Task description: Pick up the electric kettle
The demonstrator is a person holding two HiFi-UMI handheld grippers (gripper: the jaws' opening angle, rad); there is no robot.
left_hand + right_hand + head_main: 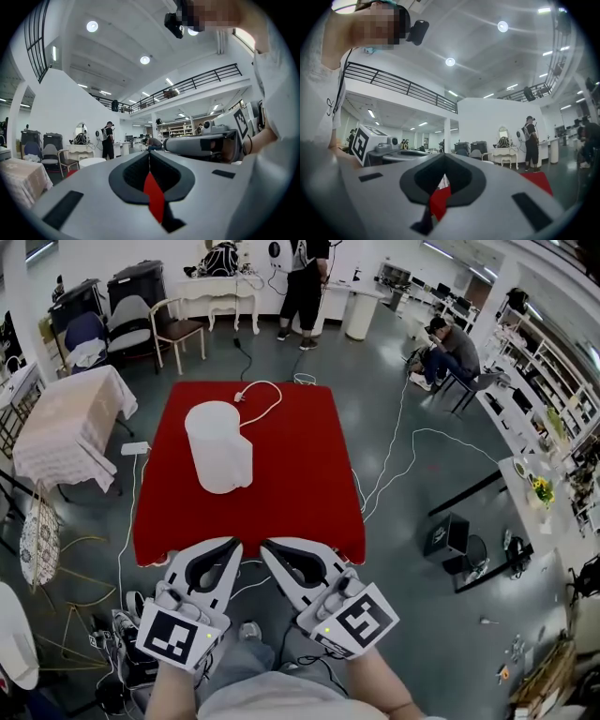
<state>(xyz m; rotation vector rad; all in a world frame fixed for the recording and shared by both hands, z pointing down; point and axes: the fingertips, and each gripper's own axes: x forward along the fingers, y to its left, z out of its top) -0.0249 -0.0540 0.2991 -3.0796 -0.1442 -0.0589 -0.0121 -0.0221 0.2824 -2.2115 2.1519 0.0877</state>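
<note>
1. The white electric kettle [218, 446] stands upright on the red table [309, 493], in its far left part, with a white cord [267, 399] looping behind it
2. The left gripper [231, 549] is held level at the table's near edge, well short of the kettle, its jaws pressed together with nothing between them
3. The right gripper [273, 549] sits just beside it, jaws likewise closed and empty
4. Their tips lean toward each other, close but apart
</note>
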